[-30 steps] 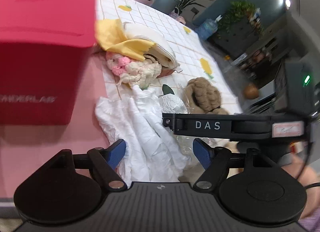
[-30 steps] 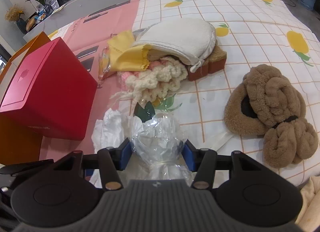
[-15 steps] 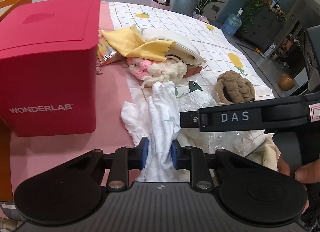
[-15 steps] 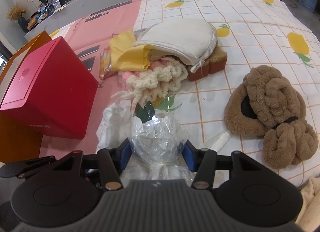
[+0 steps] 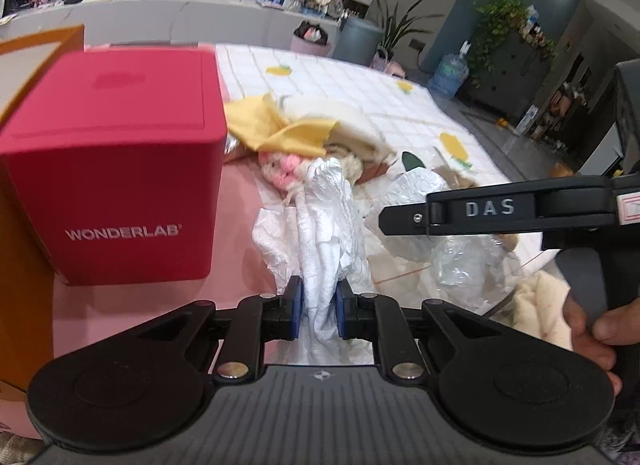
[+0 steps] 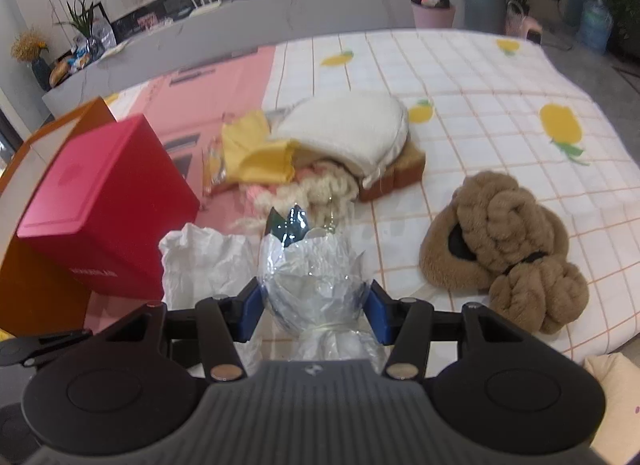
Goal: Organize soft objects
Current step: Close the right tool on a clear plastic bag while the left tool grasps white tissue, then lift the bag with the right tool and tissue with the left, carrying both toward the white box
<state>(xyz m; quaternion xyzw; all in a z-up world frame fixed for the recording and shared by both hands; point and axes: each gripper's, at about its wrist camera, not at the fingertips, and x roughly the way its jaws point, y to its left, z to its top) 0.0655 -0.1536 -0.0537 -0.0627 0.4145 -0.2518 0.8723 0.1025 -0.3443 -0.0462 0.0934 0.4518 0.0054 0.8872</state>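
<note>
My left gripper [image 5: 317,311] is shut on a crumpled white cloth [image 5: 326,225] and holds it bunched up above the table. The cloth also shows in the right wrist view [image 6: 204,261]. My right gripper [image 6: 313,315] is shut on a clear crinkled plastic bag [image 6: 312,273] with a dark green piece at its top. The bag also shows in the left wrist view [image 5: 424,193], under the right gripper's arm. A pile lies behind: yellow cloth [image 6: 256,153], white padded piece [image 6: 344,129], cream and pink yarn knit [image 6: 320,189]. A brown plush [image 6: 504,241] lies to the right.
A red WONDERLAB box [image 5: 108,153] stands on the left with an orange box [image 6: 44,265] behind it. A pink mat [image 5: 152,305] and a checked lemon-print tablecloth [image 6: 480,77] cover the table. A brown sponge-like block [image 6: 400,177] sits under the pile.
My left gripper closed on the white cloth and lifted it. The right gripper kept its hold on the plastic bag and rose slightly.
</note>
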